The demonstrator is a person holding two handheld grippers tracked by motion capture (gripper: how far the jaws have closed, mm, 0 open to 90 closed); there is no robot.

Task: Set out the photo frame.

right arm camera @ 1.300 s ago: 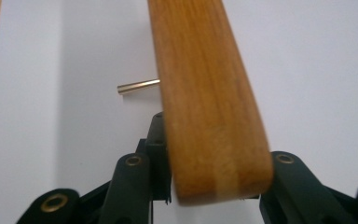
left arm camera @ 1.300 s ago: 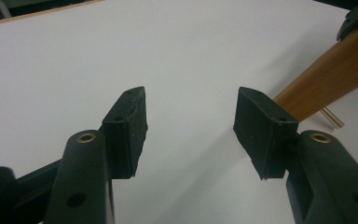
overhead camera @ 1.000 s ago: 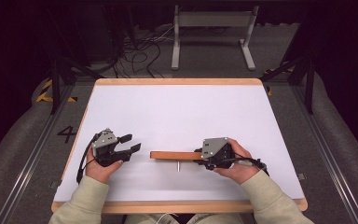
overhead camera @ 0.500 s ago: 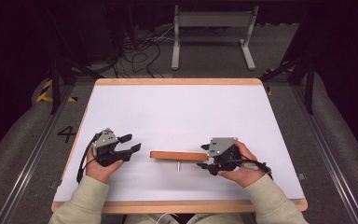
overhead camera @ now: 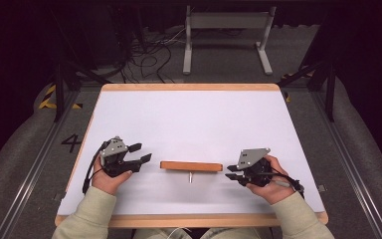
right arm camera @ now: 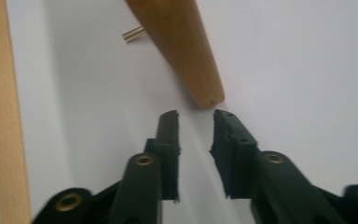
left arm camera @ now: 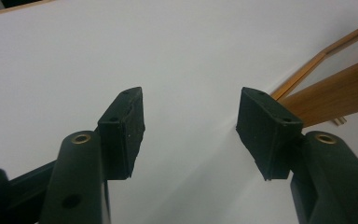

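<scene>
A slim wooden bar (overhead camera: pixel 191 166) lies flat across the near middle of the white table, with a small metal pin (overhead camera: pixel 190 176) sticking out of its near side. My left gripper (overhead camera: pixel 144 152) rests just left of the bar, open and holding nothing. In the left gripper view the pads (left arm camera: pixel 123 123) stand wide apart, with the bar (left arm camera: pixel 335 95) off to the right. My right gripper (overhead camera: pixel 228 173) sits just off the bar's right end, open by a narrow gap. In the right gripper view the bar's rounded end (right arm camera: pixel 200 88) lies just beyond the fingertips (right arm camera: pixel 170 130), not touching them, and the pin (right arm camera: pixel 134 33) shows beside it.
The white tabletop (overhead camera: pixel 189 119) has a wooden rim (overhead camera: pixel 189 87); its near edge (right arm camera: pixel 4 116) runs close to my right hand. Beyond the table a metal stand (overhead camera: pixel 226 30) and loose cables (overhead camera: pixel 144 55) sit on the dark floor.
My right gripper has let go of the bar's right end and drawn back to the right. The bar stays in place, and the left gripper has not moved.
</scene>
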